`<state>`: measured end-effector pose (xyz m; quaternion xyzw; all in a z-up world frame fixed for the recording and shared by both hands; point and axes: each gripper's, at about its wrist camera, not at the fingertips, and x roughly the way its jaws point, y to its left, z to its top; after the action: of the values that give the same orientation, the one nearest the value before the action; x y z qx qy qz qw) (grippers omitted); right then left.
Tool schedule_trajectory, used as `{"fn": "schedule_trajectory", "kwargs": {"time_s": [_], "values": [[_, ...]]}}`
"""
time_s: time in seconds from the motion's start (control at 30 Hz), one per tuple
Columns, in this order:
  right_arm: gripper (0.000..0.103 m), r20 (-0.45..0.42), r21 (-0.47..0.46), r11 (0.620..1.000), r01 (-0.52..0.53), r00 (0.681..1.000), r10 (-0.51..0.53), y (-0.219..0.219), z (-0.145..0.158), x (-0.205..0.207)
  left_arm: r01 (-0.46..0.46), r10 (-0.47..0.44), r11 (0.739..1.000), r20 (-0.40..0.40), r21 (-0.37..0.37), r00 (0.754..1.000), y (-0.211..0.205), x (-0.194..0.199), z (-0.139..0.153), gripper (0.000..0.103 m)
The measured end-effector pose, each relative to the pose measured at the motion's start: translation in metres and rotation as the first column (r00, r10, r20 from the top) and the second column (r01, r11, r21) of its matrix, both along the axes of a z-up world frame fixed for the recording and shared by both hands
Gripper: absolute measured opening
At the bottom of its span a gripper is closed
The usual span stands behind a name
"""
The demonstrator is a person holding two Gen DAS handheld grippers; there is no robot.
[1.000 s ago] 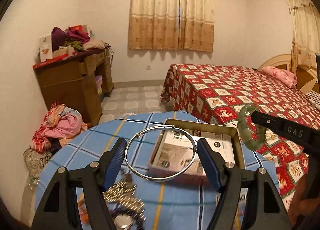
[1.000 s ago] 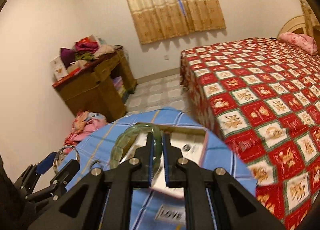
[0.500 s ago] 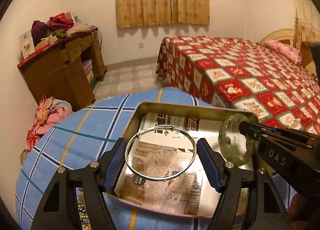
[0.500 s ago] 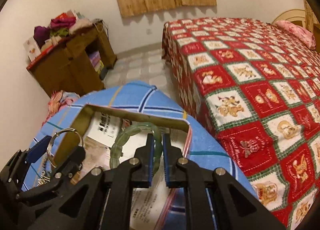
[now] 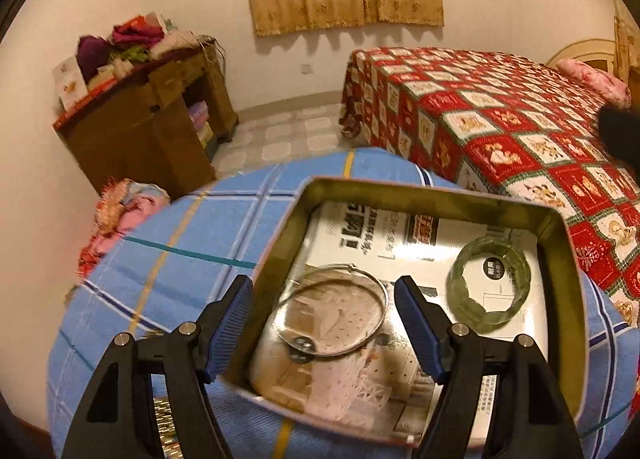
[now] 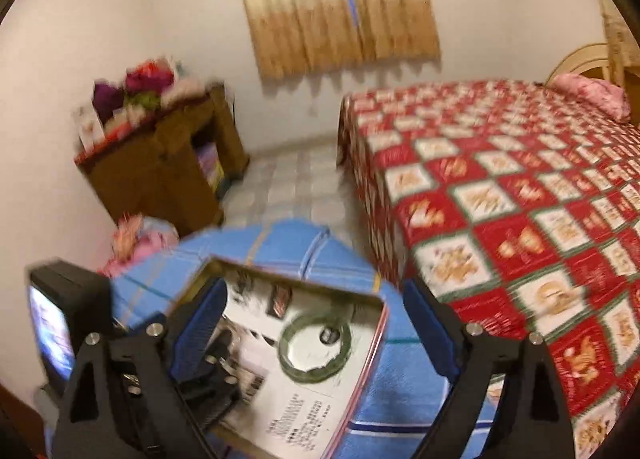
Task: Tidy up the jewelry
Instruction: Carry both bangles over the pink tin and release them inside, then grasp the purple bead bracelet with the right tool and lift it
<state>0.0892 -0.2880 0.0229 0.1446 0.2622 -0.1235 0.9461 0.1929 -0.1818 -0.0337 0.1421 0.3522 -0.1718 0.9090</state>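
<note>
A gold-walled tin box (image 5: 434, 190) lined with printed paper stands on the round blue-checked table (image 5: 192, 243). A thin silver bangle (image 5: 330, 311) lies flat in the box between my left gripper's (image 5: 324, 321) open fingers, no longer gripped. A green jade bangle (image 5: 491, 290) lies flat in the box at the right. In the right wrist view the jade bangle (image 6: 316, 345) lies in the box (image 6: 380, 323) between my right gripper's (image 6: 314, 333) wide-open fingers. That view is blurred.
A bed with a red patterned cover (image 5: 500, 107) stands right of the table. A wooden desk piled with clothes (image 5: 148, 115) stands at the left wall. A heap of clothes (image 5: 120, 207) lies on the floor. A gold chain (image 5: 166, 431) lies on the table by my left gripper.
Both grippers have opened. The silver bangle and the jade bangle, held above the box before, now lie on the paper inside it. The right gripper has pulled back and up.
</note>
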Motion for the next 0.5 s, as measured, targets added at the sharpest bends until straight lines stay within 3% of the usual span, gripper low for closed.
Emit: {"fn": "schedule_trajectory", "kwargs": {"time_s": [0.07,0.13,0.27,0.4,0.5], "values": [[0.092,0.061,-0.006,1.000,0.028,0.998,-0.028,0.003,0.018,-0.019,0.001,-0.001,1.000,0.030,-0.015,1.000,0.007,-0.010,0.014,0.074],[0.103,0.120,-0.027,0.998,0.062,0.991,-0.058,0.008,0.034,-0.039,-0.009,0.010,0.999,0.053,-0.032,0.999,0.016,-0.021,0.028,0.076],[0.103,0.195,-0.051,0.989,0.137,0.973,-0.124,0.031,0.042,-0.073,-0.033,0.038,0.998,0.087,-0.060,0.995,0.039,-0.044,0.045,0.080],[0.103,0.183,-0.039,0.987,0.158,0.972,-0.148,0.051,0.027,-0.088,-0.075,0.080,0.996,0.101,-0.052,0.992,0.062,-0.070,0.048,0.080],[0.103,0.101,0.002,0.993,0.121,0.987,-0.121,0.060,0.007,-0.085,-0.097,0.099,0.995,0.098,-0.028,0.990,0.078,-0.088,0.043,0.080]]}}
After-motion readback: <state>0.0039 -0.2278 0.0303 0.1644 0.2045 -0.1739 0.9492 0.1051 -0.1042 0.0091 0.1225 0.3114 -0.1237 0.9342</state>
